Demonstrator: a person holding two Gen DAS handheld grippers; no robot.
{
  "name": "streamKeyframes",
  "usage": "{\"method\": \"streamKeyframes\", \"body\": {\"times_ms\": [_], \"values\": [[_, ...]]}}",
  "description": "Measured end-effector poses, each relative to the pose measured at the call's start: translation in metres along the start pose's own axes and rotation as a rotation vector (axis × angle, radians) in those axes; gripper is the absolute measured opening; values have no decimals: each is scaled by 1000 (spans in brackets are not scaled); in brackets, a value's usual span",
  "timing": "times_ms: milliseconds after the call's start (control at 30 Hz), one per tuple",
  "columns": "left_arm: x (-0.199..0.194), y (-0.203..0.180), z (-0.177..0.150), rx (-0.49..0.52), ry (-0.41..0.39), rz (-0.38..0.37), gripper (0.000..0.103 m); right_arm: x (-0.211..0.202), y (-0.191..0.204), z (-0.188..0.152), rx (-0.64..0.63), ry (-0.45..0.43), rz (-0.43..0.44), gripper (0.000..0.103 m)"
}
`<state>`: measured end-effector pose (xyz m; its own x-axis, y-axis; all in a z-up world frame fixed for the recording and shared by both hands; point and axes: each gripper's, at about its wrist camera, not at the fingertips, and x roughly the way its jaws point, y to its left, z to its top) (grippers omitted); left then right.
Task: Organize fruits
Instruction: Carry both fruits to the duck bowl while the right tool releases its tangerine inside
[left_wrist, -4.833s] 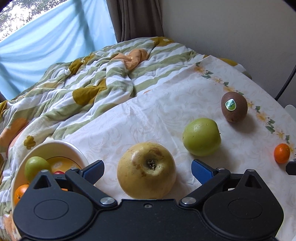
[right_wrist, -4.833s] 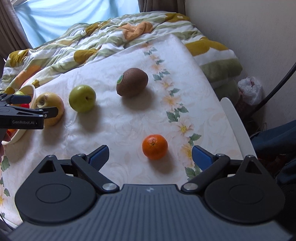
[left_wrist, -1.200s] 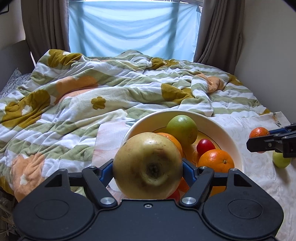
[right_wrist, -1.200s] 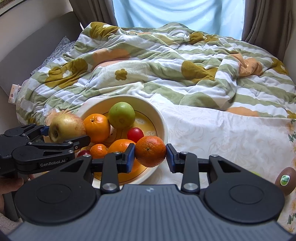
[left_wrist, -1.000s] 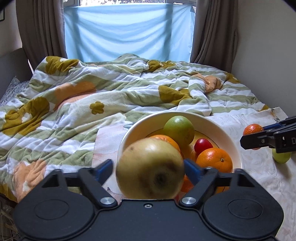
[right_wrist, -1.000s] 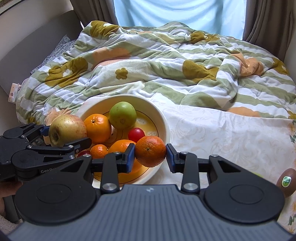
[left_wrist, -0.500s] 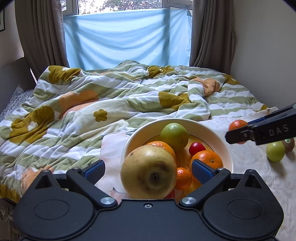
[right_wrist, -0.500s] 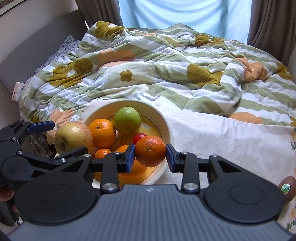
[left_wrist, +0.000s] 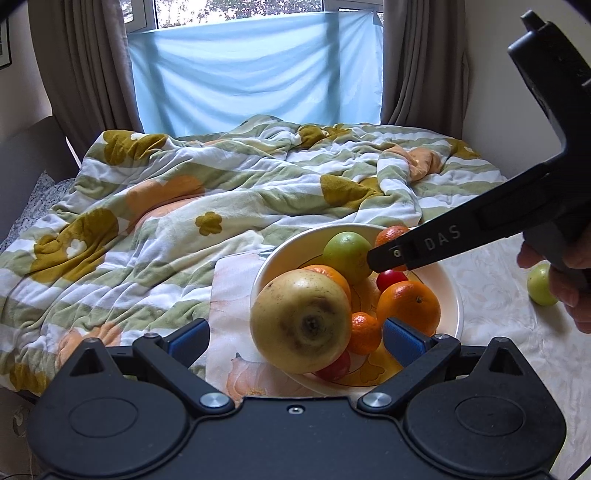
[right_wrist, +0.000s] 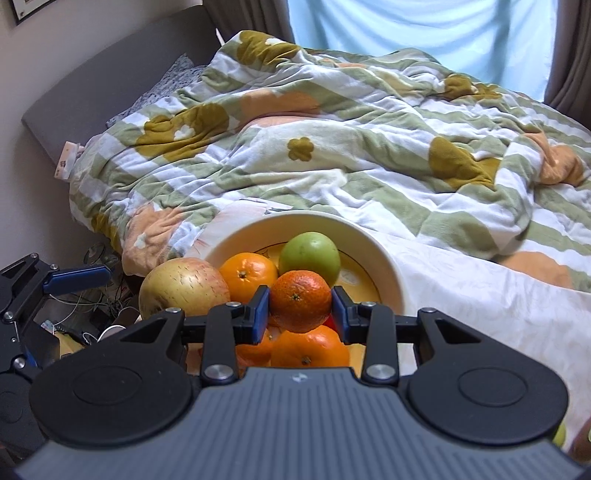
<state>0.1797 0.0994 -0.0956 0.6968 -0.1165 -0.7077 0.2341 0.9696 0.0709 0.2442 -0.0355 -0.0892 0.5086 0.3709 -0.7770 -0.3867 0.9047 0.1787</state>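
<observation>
Left wrist view: left gripper (left_wrist: 295, 334) stands wide, blue pads clear of the large yellow apple (left_wrist: 301, 320), which sits at the near edge of the fruit bowl (left_wrist: 453, 291), leaning on the other fruit. Bowl also holds a green apple (left_wrist: 347, 255), oranges and a small red fruit (left_wrist: 391, 277). The right gripper reaches in over the bowl from the right, a hand (left_wrist: 569, 280) on its handle. One green fruit (left_wrist: 540, 285) lies loose on the white cloth (left_wrist: 498, 314), well apart from the bowl.

Right wrist view: right gripper (right_wrist: 301, 309) is clamped narrow on a mandarin (right_wrist: 300, 300), held just above the fruit piled in the bowl, not yet let go.

Progress, judged: yellow apple delivered; mandarin about to be dropped; at least the loose green fruit remains to collect.
</observation>
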Motion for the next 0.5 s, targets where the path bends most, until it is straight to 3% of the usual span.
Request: {"method": "streamKeyframes", "body": {"times_ms": [133, 200, 267, 500], "values": [[2, 4, -1, -17, 9, 0, 102, 12, 2, 2, 2, -3, 6, 56], [2, 5, -1, -17, 9, 0, 102, 13, 3, 3, -2, -7, 10, 67], [1, 4, -2, -8, 10, 0, 102, 13, 5, 2, -2, -15, -15, 101], [-2, 3, -3, 3, 12, -5, 102, 7, 6, -2, 1, -28, -73, 103]]}}
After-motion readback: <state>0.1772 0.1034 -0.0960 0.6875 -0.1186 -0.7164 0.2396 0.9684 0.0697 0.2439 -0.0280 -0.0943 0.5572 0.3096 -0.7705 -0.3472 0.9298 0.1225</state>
